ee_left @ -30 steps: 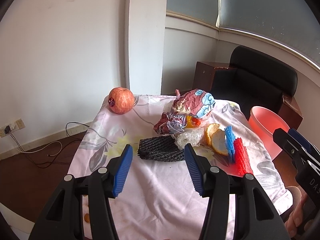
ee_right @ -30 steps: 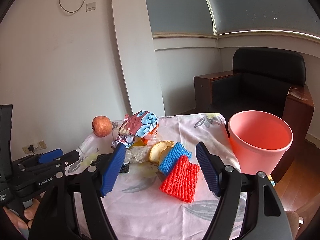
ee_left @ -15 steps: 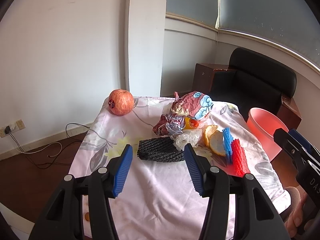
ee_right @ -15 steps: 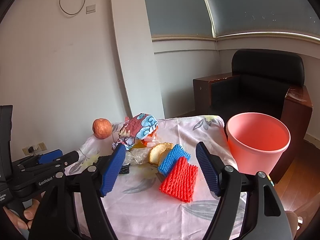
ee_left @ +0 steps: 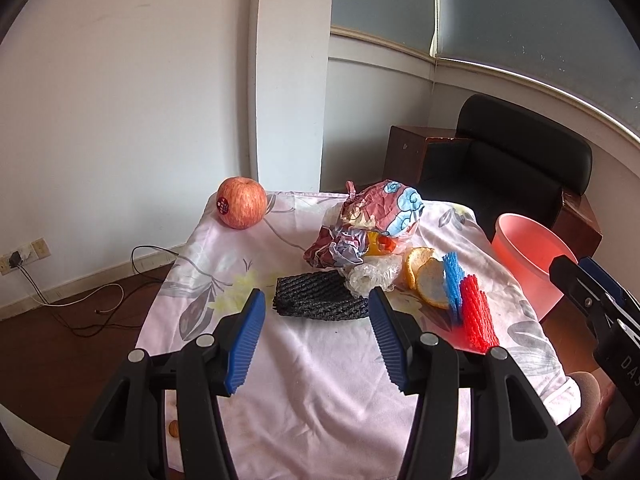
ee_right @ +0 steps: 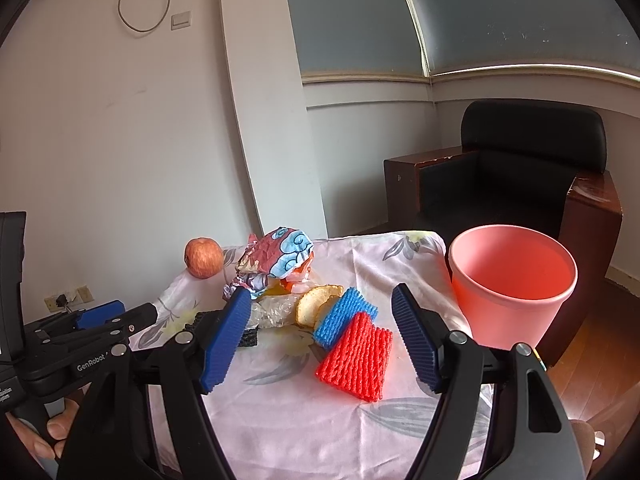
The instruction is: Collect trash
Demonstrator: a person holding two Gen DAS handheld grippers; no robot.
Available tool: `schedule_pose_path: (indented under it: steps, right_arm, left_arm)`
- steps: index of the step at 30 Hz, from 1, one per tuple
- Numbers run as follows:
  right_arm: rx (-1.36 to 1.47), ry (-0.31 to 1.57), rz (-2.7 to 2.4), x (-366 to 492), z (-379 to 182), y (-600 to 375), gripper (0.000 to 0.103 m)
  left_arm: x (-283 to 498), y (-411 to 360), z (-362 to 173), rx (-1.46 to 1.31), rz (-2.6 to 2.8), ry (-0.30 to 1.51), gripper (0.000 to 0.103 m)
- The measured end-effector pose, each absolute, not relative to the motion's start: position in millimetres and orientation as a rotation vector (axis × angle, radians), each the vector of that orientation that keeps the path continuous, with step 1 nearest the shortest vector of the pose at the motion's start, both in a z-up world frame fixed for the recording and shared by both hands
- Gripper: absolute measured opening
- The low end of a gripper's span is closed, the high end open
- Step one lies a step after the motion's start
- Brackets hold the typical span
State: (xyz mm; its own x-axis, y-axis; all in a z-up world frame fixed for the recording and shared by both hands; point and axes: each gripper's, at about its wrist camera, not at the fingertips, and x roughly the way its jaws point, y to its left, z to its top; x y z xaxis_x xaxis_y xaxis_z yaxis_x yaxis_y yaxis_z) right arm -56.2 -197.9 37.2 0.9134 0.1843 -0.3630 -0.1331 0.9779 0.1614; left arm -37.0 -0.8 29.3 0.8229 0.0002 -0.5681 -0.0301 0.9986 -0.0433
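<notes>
Left tool spread wide, black foam net ahead.

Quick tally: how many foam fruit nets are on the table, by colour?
Black foam net: 1
Blue foam net: 1
Red foam net: 1
Total: 3, all lying on the tablecloth.

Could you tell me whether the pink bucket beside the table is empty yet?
Seemingly empty: the pink bucket stands upright, its visible inner wall bare; its bottom is hidden.

I am working in a home living room: black leather armchair, wooden floor, wall socket, and floral-clothed surface before me.
</notes>
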Motion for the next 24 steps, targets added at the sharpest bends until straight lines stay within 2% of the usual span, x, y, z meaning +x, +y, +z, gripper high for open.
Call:
schedule_pose_path:
  steps: [14,24]
  right_arm:
    - [0.148,0.424,0.182,-51.2,27.5,-202.7,0.073]
    - [0.115,0.474,0.152,-44.2,12.6,-210.4,0.073]
  left_arm:
    - [-33.9,0.8,25.4,-0.058,0.021,0.621,0.053]
    - [-21.0,31.3,14.1,-0.079,0.022,0.638,0.053]
